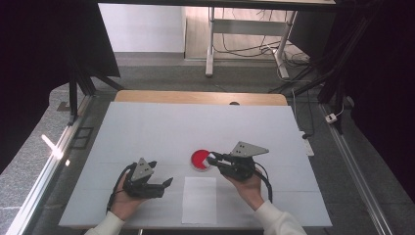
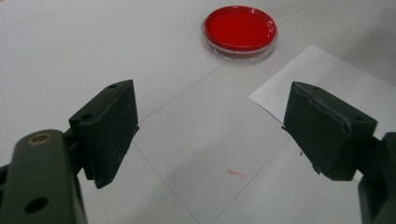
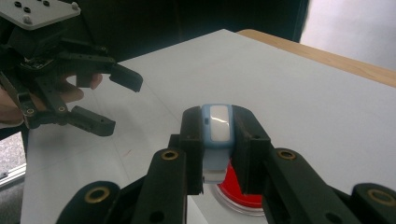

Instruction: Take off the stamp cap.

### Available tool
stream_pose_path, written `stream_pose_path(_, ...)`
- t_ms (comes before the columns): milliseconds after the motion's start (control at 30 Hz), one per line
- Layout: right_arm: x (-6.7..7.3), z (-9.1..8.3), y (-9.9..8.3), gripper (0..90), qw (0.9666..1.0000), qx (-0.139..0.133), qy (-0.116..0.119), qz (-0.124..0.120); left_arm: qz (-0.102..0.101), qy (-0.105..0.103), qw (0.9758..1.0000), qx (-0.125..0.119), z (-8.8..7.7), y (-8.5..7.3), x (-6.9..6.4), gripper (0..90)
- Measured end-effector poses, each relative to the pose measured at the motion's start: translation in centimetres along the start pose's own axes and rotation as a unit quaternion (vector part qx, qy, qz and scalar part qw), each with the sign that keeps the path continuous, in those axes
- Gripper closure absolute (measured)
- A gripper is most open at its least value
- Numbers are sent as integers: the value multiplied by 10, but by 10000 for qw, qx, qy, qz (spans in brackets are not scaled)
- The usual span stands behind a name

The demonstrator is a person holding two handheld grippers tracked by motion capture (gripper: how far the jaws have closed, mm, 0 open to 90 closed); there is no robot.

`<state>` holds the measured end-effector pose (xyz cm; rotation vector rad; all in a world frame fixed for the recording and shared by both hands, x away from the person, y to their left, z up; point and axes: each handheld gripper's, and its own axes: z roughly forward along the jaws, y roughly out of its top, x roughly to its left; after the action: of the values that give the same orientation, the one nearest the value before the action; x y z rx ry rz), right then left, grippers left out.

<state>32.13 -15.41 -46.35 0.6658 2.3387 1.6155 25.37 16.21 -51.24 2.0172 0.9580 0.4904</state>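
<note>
Right tool [image 3: 218, 154]: clamped on a small blue-and-white device [image 3: 218, 130], above the red dish [image 1: 199, 159]. Left tool [image 2: 210, 135]: wide, empty, dish at 12 o'clock.

White sleeve cuffs [image 1: 274, 215] at the wrists – each hand carries a black two-jaw gripper [image 1: 169, 182] with brass-ringed screw holes, a grey three-cornered plate [image 1: 249, 149] and a trailing black cable [image 1: 266, 183]

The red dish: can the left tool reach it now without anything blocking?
Probably yes. The left tool is open, and bare table lies between it and the red dish; the white paper lies aside.
</note>
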Motion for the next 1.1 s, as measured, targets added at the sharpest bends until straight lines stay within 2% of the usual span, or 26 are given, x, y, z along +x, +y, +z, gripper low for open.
stream_pose_path(533, 0, 1, 0, 754, 10000, 12, 0, 34, 173, -58, 9998, -7, 12, 13, -10, 182)
stream_pose_path(800, 1, 1, 0, 754, 10000, 5, -6, 22, 258, -138, 9996, -10, 23, 24, -16, 184)
stream_pose_path(1100, 0, -2, 0, 754, 10000, -69, -38, 13, 343, -210, 9992, 62, 30, 32, -23, 187)
